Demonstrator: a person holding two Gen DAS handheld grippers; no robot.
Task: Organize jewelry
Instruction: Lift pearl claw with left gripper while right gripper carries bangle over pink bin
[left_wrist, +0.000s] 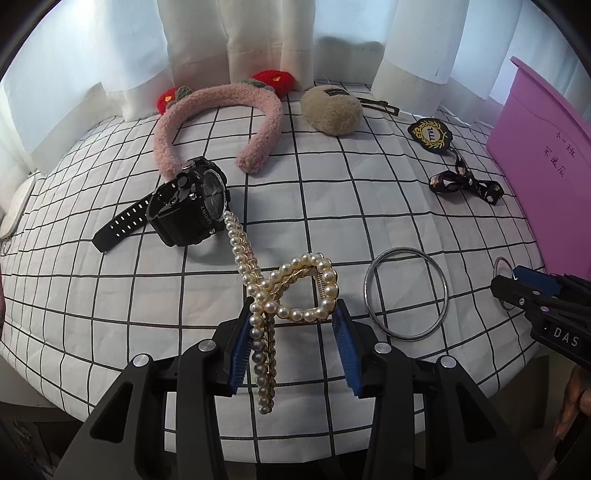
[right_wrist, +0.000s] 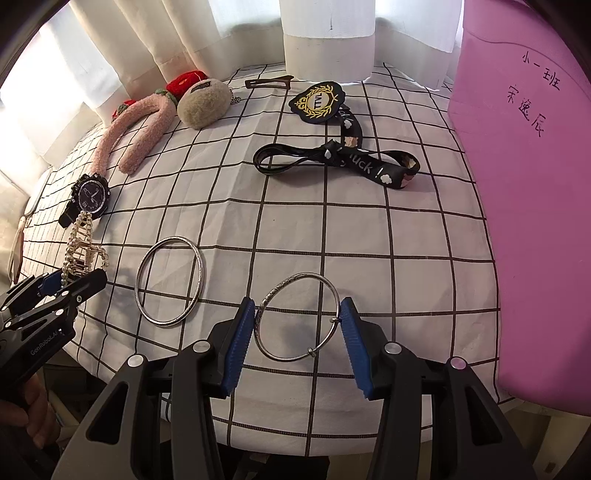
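Note:
A pearl hair clip (left_wrist: 317, 258) with a gold spring sits between the blue pads of my left gripper (left_wrist: 293, 314), which is shut on it just above the checked cloth; one pearl tail hangs down between the fingers and the other reaches toward the black watch (left_wrist: 192, 206). In the right wrist view my right gripper (right_wrist: 298, 306) is shut on a thin silver bangle (right_wrist: 295, 275), with a pad pressing on each side of it. A second, plain silver bangle (right_wrist: 201, 273) lies flat on the cloth between the two grippers.
A pink fluffy headband (left_wrist: 221, 96), a beige pom-pom (left_wrist: 332, 107), a black badge (right_wrist: 317, 101), a black lanyard (right_wrist: 369, 168) and a brown hair clip (right_wrist: 267, 82) lie toward the back. A tall pink box (right_wrist: 535, 221) stands at the right. White curtains hang behind the table.

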